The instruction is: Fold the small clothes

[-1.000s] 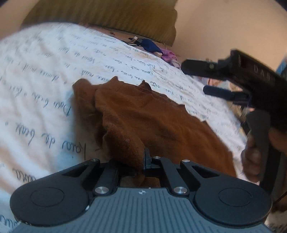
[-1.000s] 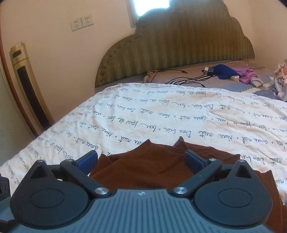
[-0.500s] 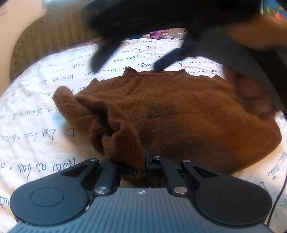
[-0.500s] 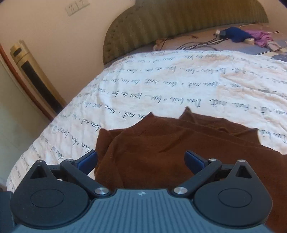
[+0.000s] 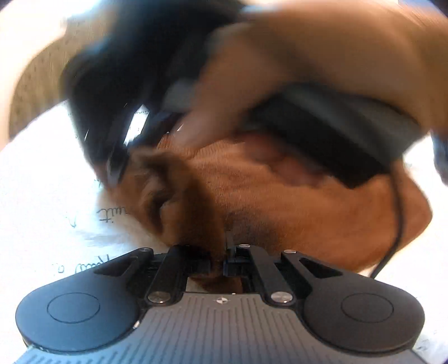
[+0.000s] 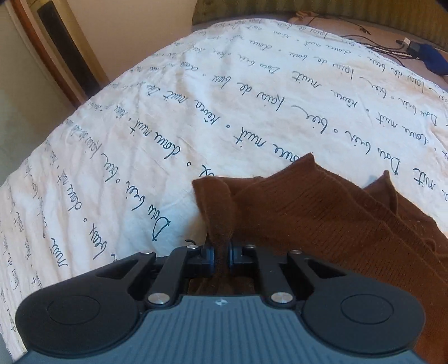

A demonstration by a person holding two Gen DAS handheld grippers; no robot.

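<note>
A small brown knitted garment (image 6: 322, 221) lies on a white bedspread with script print (image 6: 224, 106). My right gripper (image 6: 221, 256) is shut on a bunched fold at the garment's left edge. In the left wrist view the same garment (image 5: 280, 201) fills the middle, and my left gripper (image 5: 217, 259) is shut on a fold of its near edge. The right gripper and the hand holding it pass blurred across the top of that view, with its fingers (image 5: 112, 156) at the garment's far left corner.
A green padded headboard (image 6: 308, 11) and a blue cloth (image 6: 431, 56) with cables lie at the far end of the bed. A wooden-framed panel (image 6: 64, 56) stands by the wall on the left. A black cable (image 5: 397, 212) hangs over the garment.
My right gripper has come down and closed on the garment's left edge; it was open before. The left gripper keeps its hold and has swung round, so the right hand now fills its view.
</note>
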